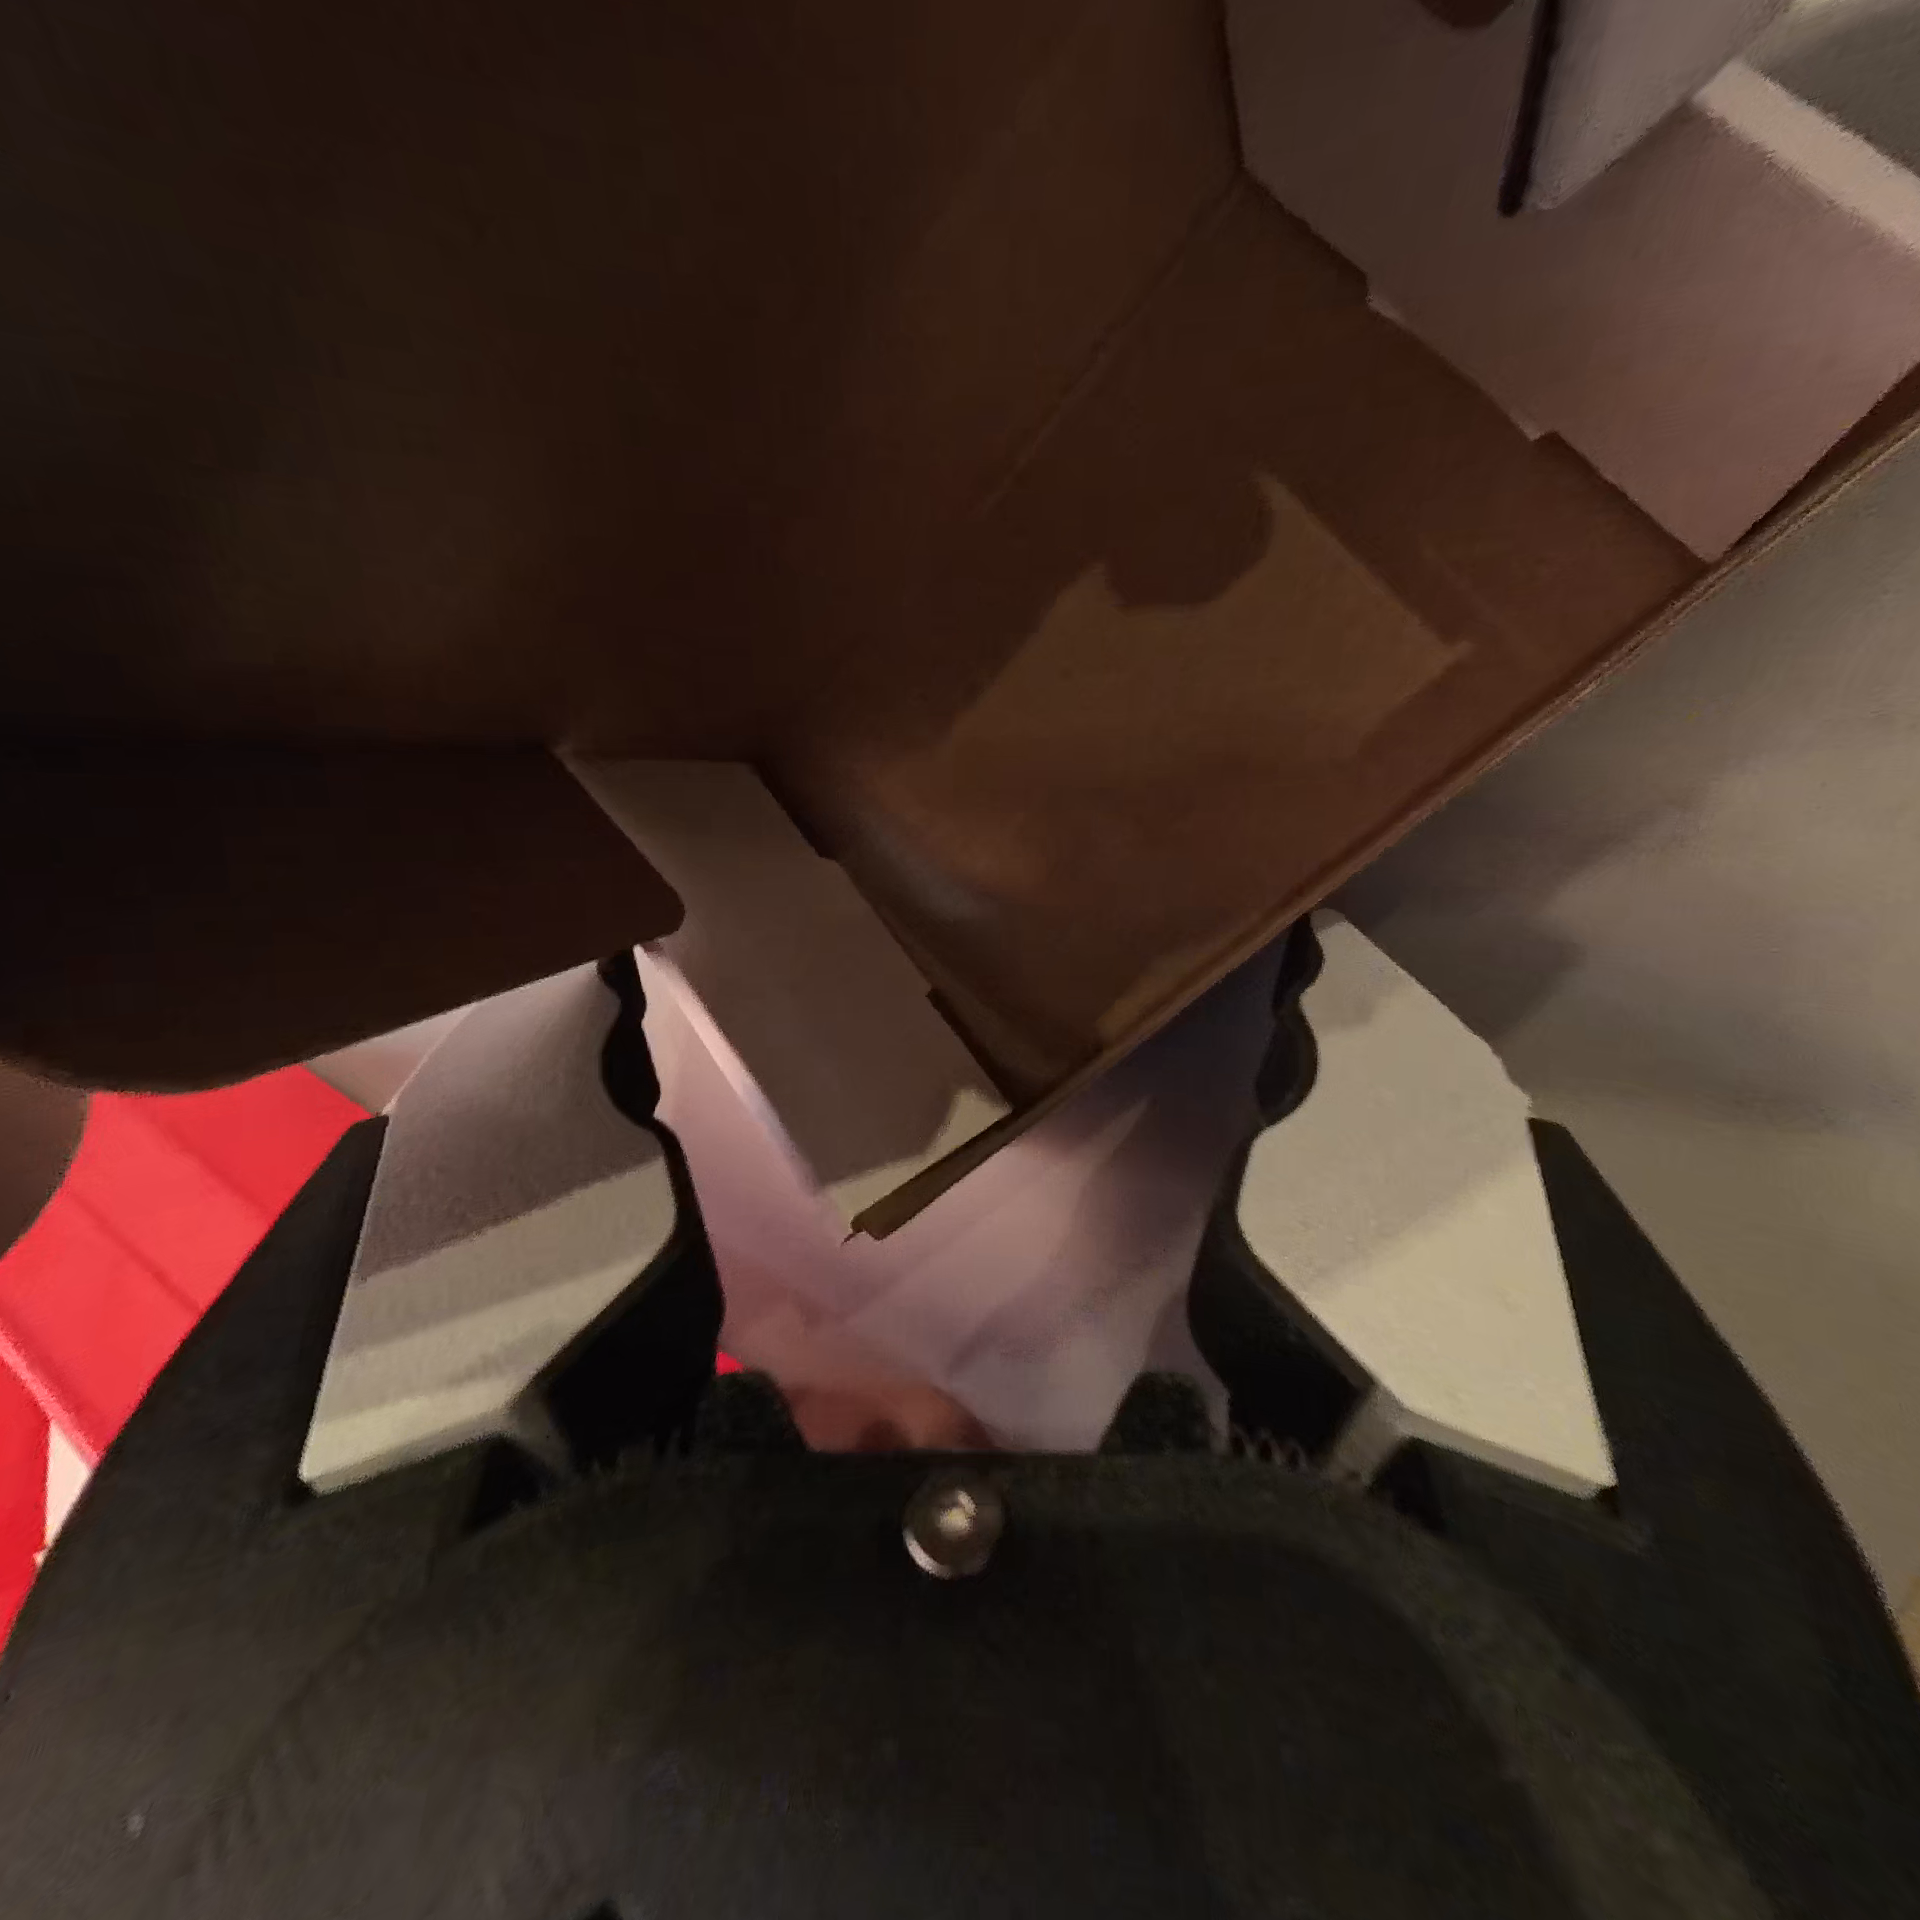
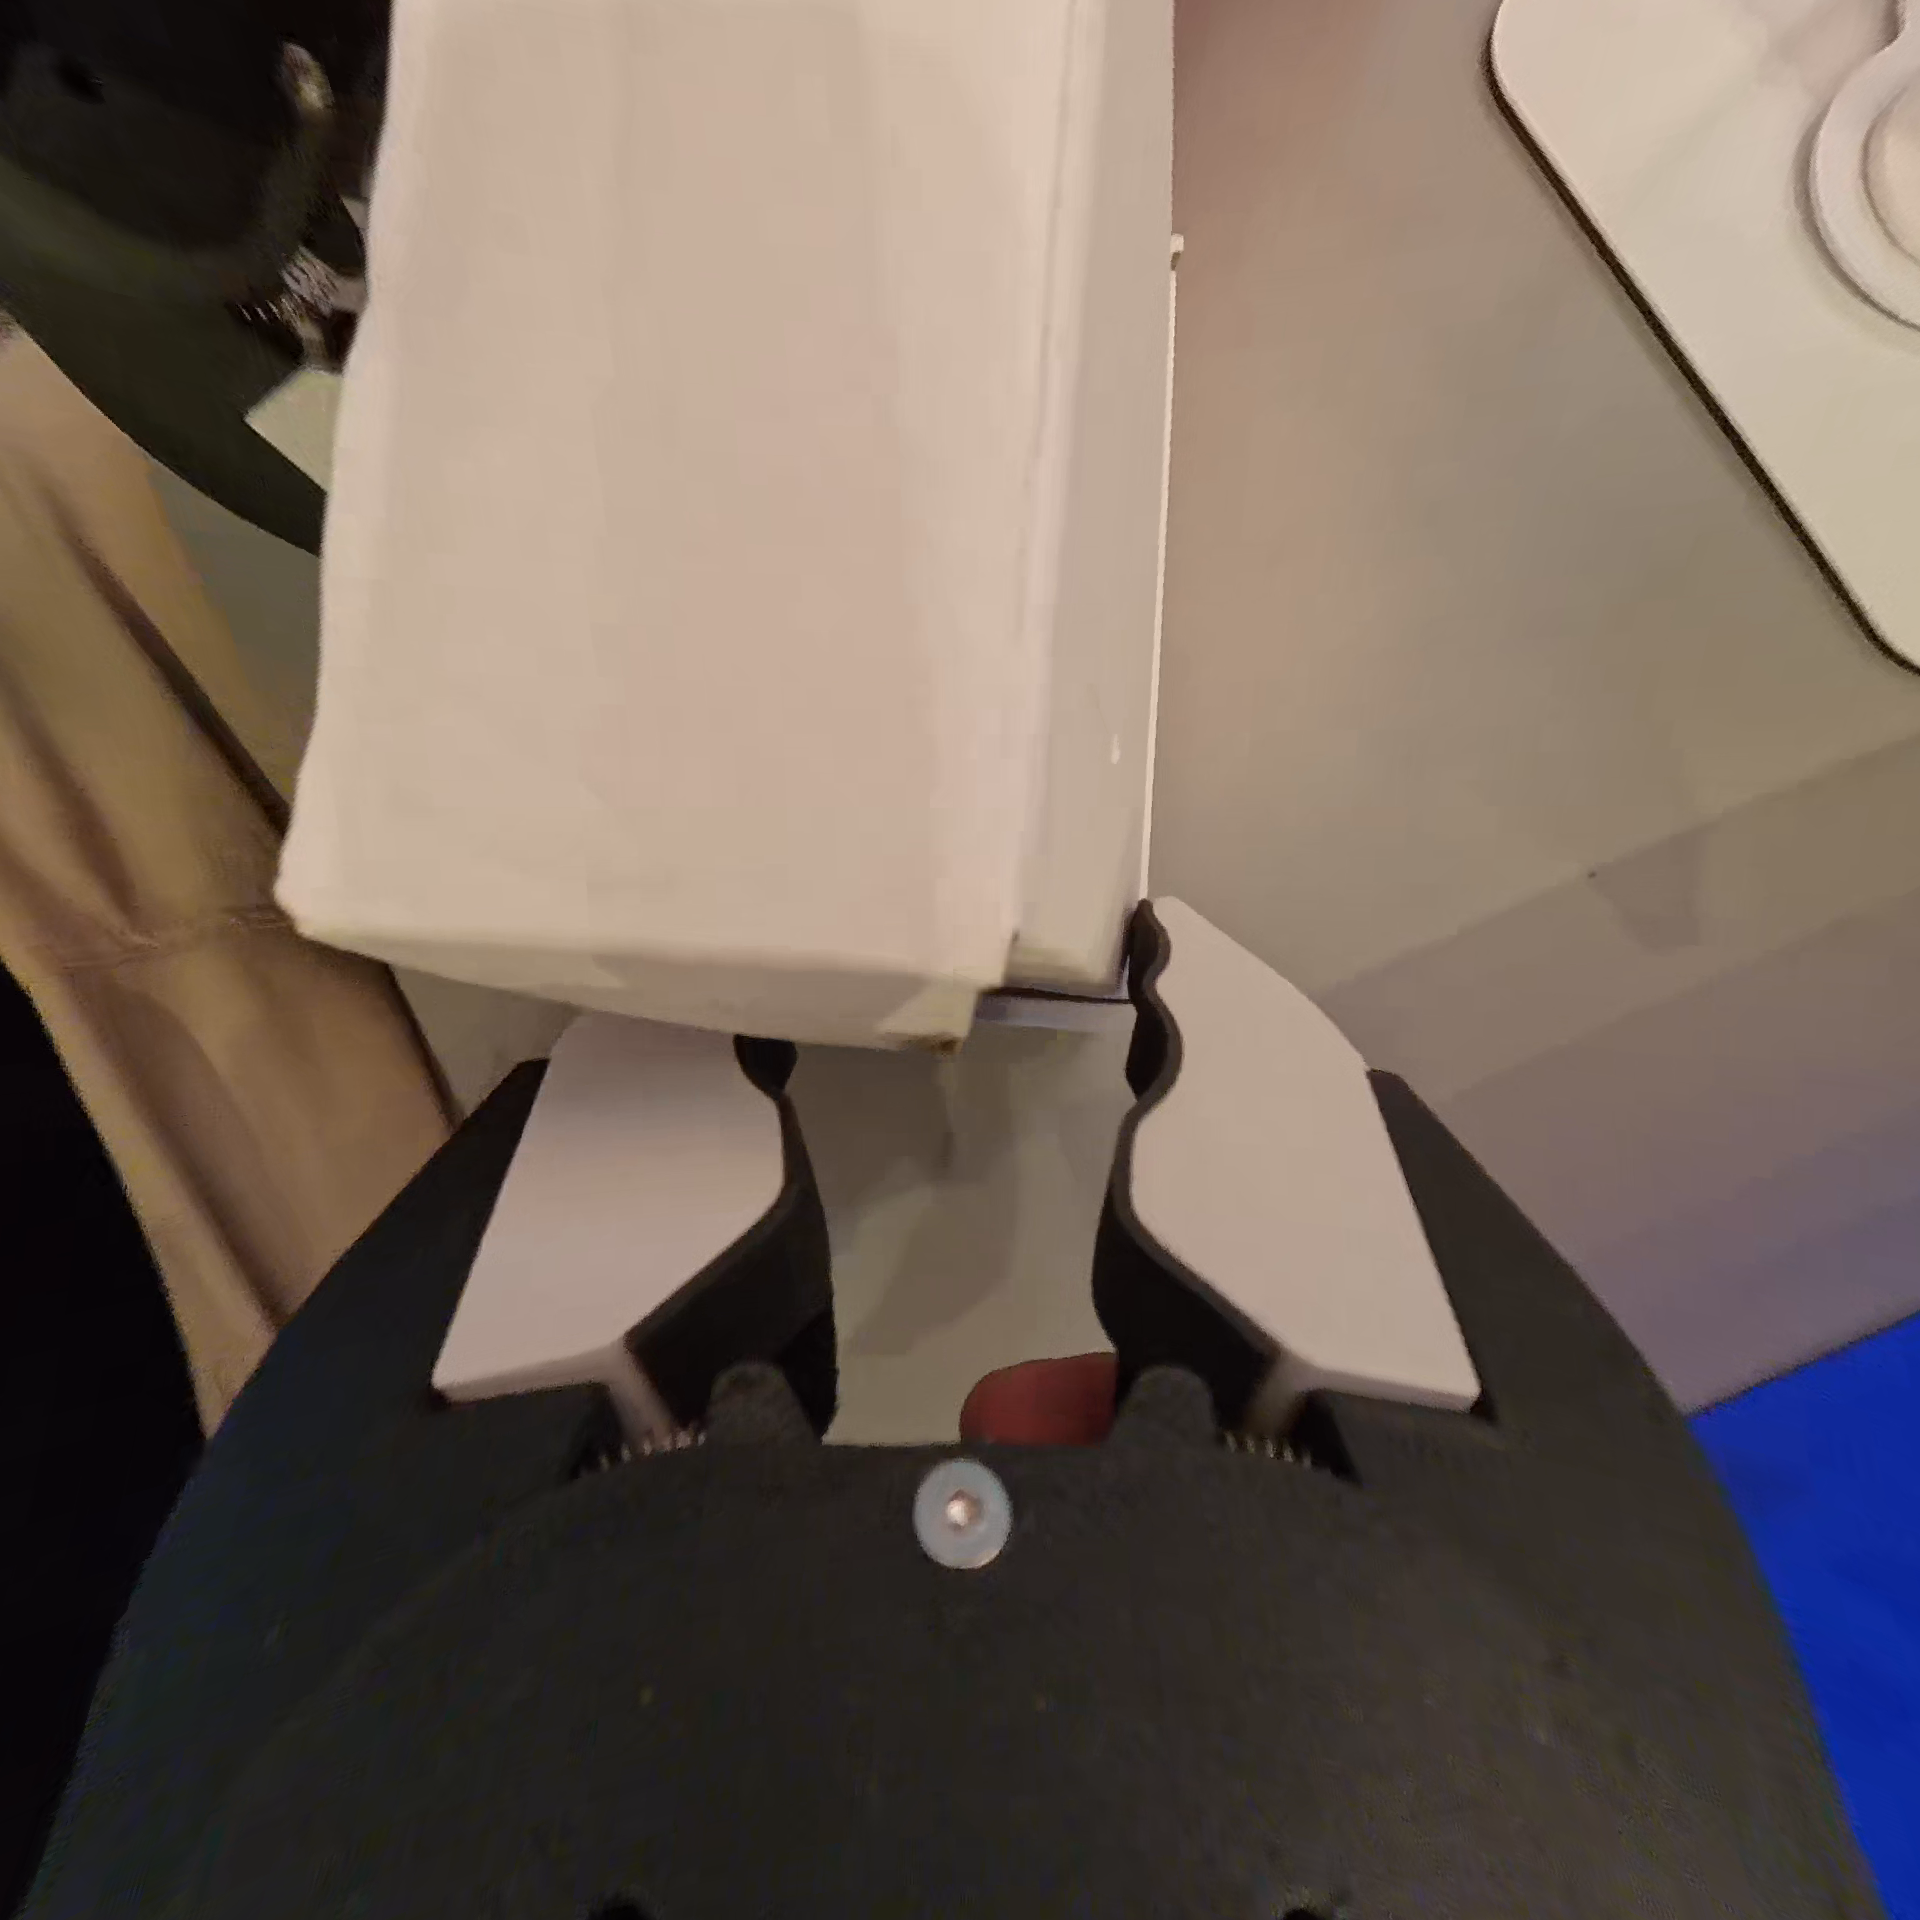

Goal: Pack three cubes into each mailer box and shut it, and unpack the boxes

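Note:
A white mailer box with a brown inside [image 1: 1143, 623] fills the left wrist view. It is open, and a dark brown flap [image 1: 312, 883] hangs at the left. My left gripper [image 1: 956, 997] is open wide, with a lower corner of the box between its fingers, which do not clamp it. In the right wrist view the same box's white outside [image 2: 675, 520] looms close. My right gripper [image 2: 954, 987] is open at the box's near corner. Its right fingertip [image 2: 1148, 935] touches the box's edge and its left fingertip is tucked under the box. I see no cubes clearly.
A red object [image 1: 125, 1247] lies low on the left. A blue object [image 2: 1818, 1507] lies low on the right. A white board with a round white thing [image 2: 1714, 260] lies at the far right on the pale table [image 2: 1455, 727]. A person's beige clothing [image 2: 125, 831] is at the left. My right fingertips sit around 11 cm from my left ones.

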